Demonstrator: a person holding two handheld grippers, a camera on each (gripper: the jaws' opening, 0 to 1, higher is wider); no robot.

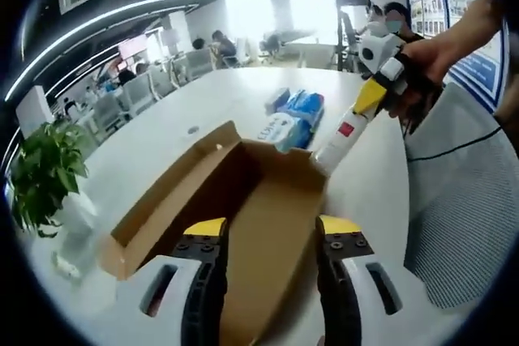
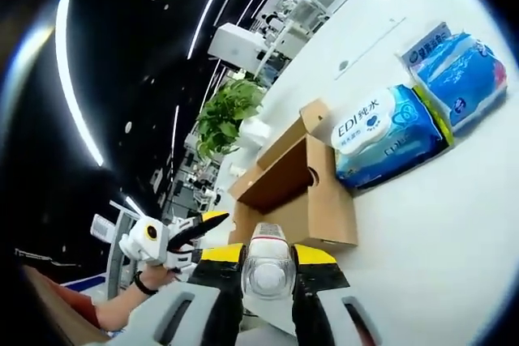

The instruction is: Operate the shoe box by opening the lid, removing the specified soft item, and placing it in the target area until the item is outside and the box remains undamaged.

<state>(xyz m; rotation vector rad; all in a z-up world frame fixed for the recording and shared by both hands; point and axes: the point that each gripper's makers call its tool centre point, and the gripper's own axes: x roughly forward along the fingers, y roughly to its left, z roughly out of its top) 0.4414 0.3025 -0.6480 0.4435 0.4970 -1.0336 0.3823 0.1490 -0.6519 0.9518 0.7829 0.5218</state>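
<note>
1. Nearest in the left gripper view, the left gripper [image 1: 270,237] rises with its yellow-tipped jaws well parted and nothing between them. They hover over the near edge of the shoe box [image 1: 268,224], and contact with the cardboard cannot be made out.
2. The box lies on the white table [image 1: 162,135] with its lid [image 1: 174,192] already swung back, so the opening step appears done. The brown interior in view looks bare, and the cardboard shows no tear or crush from this angle.
3. In the right gripper view, the right gripper [image 2: 268,255] has its jaws closed on a white tube-like item [image 2: 268,269] with a clear cap. In the left gripper view the same item [image 1: 345,137] hangs at the box's far corner, its lower end just at or above the rim.
4. Judged from this, the item is either just lifted out or close to it. What remains is carrying it clear and setting it down in the target area, whose place cannot be told.
5. Farther back on the table lie a wet-wipe pack [image 2: 389,135] just beside the box and a blue pack [image 2: 464,77] next to it.
6. Beyond stand a potted plant [image 1: 45,172] and office chairs with seated people.
</note>
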